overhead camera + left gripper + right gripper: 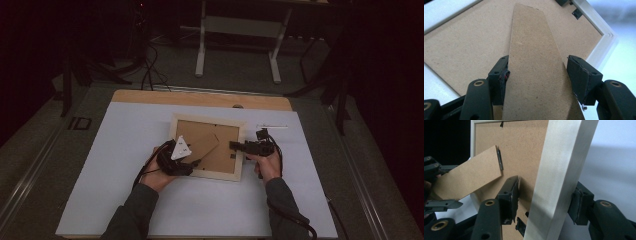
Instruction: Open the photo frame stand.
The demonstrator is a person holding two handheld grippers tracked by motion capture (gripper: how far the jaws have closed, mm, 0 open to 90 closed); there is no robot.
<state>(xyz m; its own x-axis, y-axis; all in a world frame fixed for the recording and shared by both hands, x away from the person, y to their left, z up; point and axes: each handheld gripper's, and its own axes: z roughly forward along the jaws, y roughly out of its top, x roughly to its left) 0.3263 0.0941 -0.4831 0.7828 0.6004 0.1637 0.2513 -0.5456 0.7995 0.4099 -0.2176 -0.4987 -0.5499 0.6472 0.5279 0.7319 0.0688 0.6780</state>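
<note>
Steadying the frame so we can swing out its stand

On the white table the picture frame lies face down, its brown backing board up, between our two hands. We straddle the frame's right rail with the right gripper, one jaw on the backing side and one outside; the jaws stand partly apart and we cannot tell whether the pads already press the wood, so we want them seated square before anything is pulled. The left gripper has the cardboard stand between its jaws, one pad against the stand's edge, the other seemingly just clear, so it looks not yet clamped. We should grip near the stand's free end and lift gently about its hinge, keeping the frame flat.
</note>
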